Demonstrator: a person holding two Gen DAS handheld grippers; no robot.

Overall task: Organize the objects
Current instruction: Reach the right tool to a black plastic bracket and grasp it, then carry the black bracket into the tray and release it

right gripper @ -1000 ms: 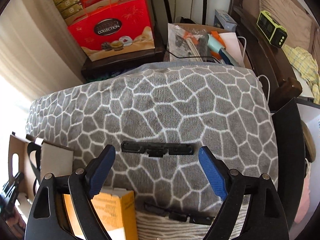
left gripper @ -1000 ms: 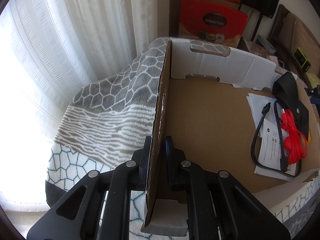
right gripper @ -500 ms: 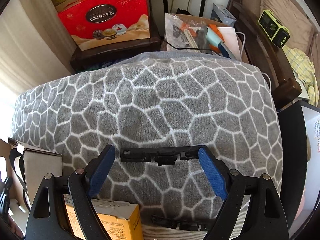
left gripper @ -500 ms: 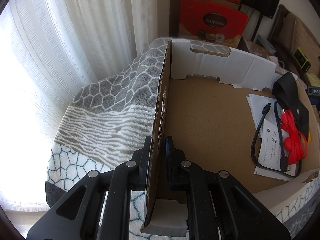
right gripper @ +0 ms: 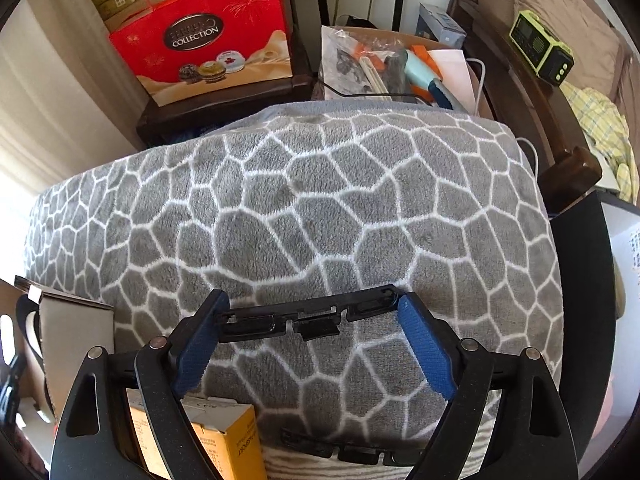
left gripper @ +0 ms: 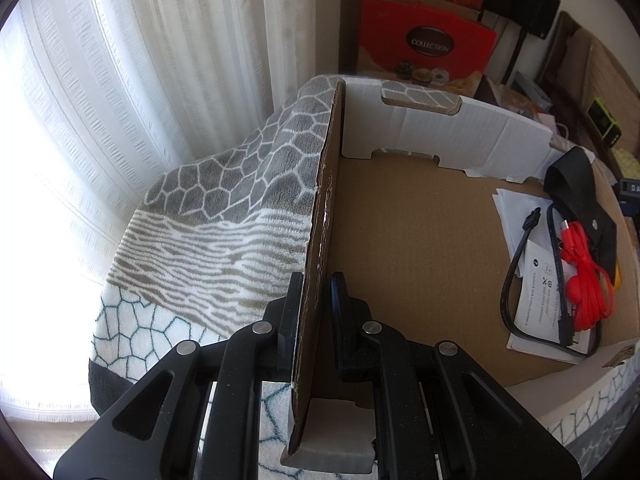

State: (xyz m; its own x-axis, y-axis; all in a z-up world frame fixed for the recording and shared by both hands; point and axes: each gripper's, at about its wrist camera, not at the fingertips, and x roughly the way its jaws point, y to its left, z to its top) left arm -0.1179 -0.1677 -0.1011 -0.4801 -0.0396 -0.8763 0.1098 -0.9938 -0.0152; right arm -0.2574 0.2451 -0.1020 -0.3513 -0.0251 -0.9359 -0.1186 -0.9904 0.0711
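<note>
Progress is partial, we judge: cables (left gripper: 576, 280) lie boxed; left claw (left gripper: 316, 308) pinches the box wall (left gripper: 324, 216); right claw (right gripper: 310, 334), spread, brackets the black strip (right gripper: 308, 316) on the blanket (right gripper: 304, 208).

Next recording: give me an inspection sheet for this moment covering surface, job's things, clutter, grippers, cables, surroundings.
Surface: grey patterned blanket.
Job's things: cardboard box holding papers and a black strap; black plastic strip on the blanket, a second strip nearer the camera.
Clutter: yellow carton by the box.
Grippers: left gripper shut on the box wall; right gripper straddles the strip, pads at its ends, grip unclear.
Cables: black cable and red cable in the box.
Surroundings: curtain, red gift bag, green radio.
</note>
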